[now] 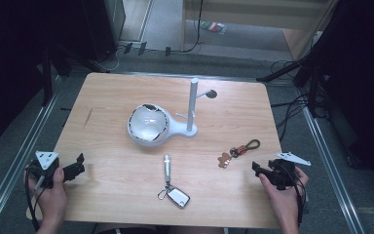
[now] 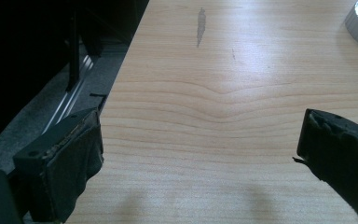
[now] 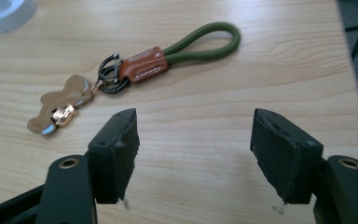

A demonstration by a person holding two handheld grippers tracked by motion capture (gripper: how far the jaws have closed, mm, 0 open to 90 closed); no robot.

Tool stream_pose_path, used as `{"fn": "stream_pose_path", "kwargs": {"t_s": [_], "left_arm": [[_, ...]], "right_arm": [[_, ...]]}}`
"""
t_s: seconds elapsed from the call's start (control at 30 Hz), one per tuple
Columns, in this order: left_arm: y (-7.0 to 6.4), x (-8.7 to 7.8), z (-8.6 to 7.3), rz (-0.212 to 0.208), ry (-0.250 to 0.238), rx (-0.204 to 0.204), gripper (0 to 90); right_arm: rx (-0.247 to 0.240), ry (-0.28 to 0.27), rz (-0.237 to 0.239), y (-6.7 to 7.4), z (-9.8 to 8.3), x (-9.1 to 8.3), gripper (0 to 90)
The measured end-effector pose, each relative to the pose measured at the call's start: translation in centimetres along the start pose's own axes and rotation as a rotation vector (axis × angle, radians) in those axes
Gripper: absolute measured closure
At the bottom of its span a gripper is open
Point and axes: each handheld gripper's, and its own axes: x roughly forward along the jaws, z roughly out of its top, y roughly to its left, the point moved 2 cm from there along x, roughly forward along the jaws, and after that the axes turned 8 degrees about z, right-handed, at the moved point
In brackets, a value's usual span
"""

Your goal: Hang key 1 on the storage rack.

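Green cord keychain with brown leather tab and bear charm lay flat on wooden surface, just ahead of your right gripper. Right gripper jaws stood apart, nothing between, not touching keychain. Your left gripper rested at surface's left edge, jaws wide, bare wood between. Car key with silver fob lay near front middle; white bowl stand farther back.

On the bench, the left tongs and right tongs rest near opposite edges, jaws apart. A keyring lies just beside the right tongs; a car key and white stand sit between.
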Motion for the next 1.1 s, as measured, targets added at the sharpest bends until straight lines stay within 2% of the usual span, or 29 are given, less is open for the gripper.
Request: {"fn": "stream_pose_path", "kwargs": {"t_s": [0.17,0.47,0.63,0.73,0.93,0.97,1.1], "left_arm": [[0.0,0.0,0.0,-0.004,0.002,0.001,0.4],[0.0,0.0,0.0,-0.008,-0.001,-0.001,0.4],[0.0,0.0,0.0,-0.010,-0.001,0.000,0.4],[0.0,0.0,0.0,-0.010,-0.002,0.002,0.4],[0.0,0.0,0.0,-0.010,0.001,0.004,0.4],[0.0,0.0,0.0,-0.012,0.003,0.008,0.4],[0.0,0.0,0.0,-0.013,-0.001,0.006,0.4]], "right_arm": [[-0.022,0.112,-0.031,0.8,1.0,0.7,31.8],[0.004,0.223,-0.089,0.8,2.4,1.3,32.7],[-0.016,0.293,-0.102,0.7,2.8,2.0,32.6],[-0.049,0.326,-0.140,0.6,3.3,2.6,32.7],[-0.073,0.390,-0.157,1.1,4.5,3.2,31.3],[-0.075,0.442,-0.157,1.4,5.1,3.5,31.4],[-0.074,0.502,-0.156,1.7,5.6,4.1,31.4]]}}
